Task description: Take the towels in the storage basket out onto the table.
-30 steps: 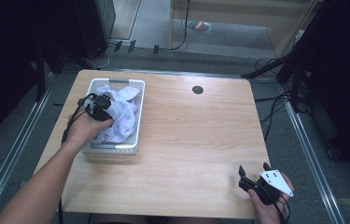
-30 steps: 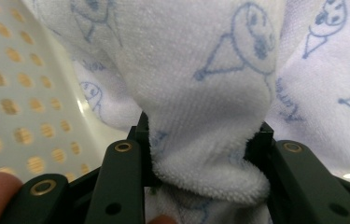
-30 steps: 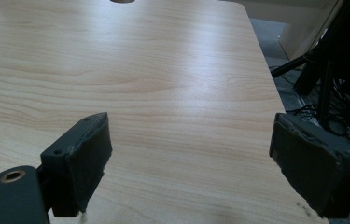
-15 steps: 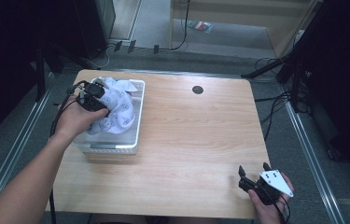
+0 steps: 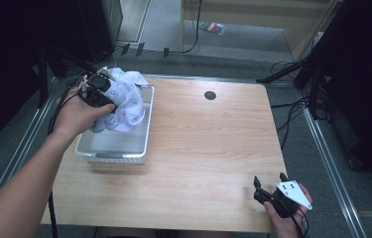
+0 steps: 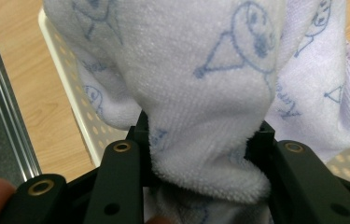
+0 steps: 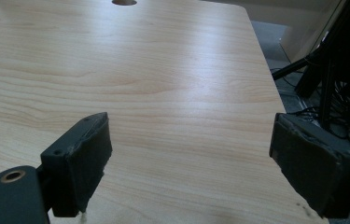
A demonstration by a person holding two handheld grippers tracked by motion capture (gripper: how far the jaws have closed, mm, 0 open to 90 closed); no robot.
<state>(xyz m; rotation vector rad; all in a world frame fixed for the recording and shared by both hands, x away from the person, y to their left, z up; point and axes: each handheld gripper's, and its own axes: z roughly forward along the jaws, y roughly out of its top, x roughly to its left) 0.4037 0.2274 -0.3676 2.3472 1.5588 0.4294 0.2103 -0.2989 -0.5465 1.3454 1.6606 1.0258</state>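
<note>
A white towel with blue stick-figure drawings (image 5: pixel 124 101) hangs bunched above a white perforated basket (image 5: pixel 94 151) at the table's left. My left gripper (image 5: pixel 105 95) is shut on the towel (image 6: pixel 200 93), a thick fold pinched between its two black jaws, and the cloth is lifted clear of the basket floor. In the left gripper view the basket wall (image 6: pixel 70 88) lies below the cloth. My right gripper (image 5: pixel 270 182) rests open near the front right corner of the table, its wide-set pads (image 7: pixel 81 161) with nothing between them above bare wood.
The wooden table (image 5: pixel 213 144) has a round cable hole (image 5: pixel 210 95) near its back edge. Metal rails run along both sides, with cables on the floor behind and to the right. Bare wood spans the middle and right of the tabletop.
My left gripper has risen with the towel, pulling the cloth up out of the basket so its floor now shows. The right gripper has stayed in place.
</note>
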